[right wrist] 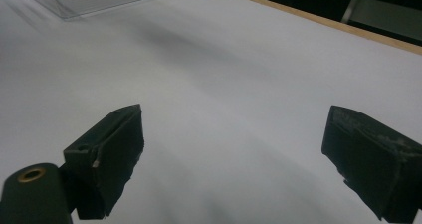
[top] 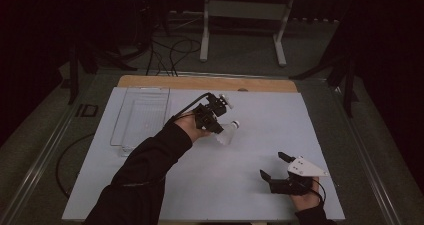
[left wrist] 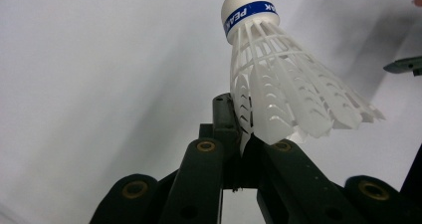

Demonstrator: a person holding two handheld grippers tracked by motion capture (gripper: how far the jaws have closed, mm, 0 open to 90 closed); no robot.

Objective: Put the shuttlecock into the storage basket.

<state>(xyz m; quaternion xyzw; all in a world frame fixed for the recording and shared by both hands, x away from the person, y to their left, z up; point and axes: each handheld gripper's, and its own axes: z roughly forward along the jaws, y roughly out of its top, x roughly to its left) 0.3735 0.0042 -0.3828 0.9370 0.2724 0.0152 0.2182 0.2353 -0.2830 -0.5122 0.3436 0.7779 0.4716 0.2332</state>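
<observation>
Item: white plastic shuttlecock (left wrist: 278,79), skirt edge pinched in the left gripper (left wrist: 239,149), whose fingers (left wrist: 206,174) are clenched on it; cork points away, clear of the counter (top: 260,185). Right gripper (top: 274,166) rests released, fingers spread, leaving the shuttlecock free for carrying.

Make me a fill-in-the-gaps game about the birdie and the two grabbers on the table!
1. The left gripper is shut on the skirt of a white ____.
2. The band around the shuttlecock's cork is ____.
3. The right gripper's jaws stand ____, with nothing between them.
4. The clear tray lies on the ____ side of the table in the high view.

Missing words: shuttlecock; blue; open; left
</observation>
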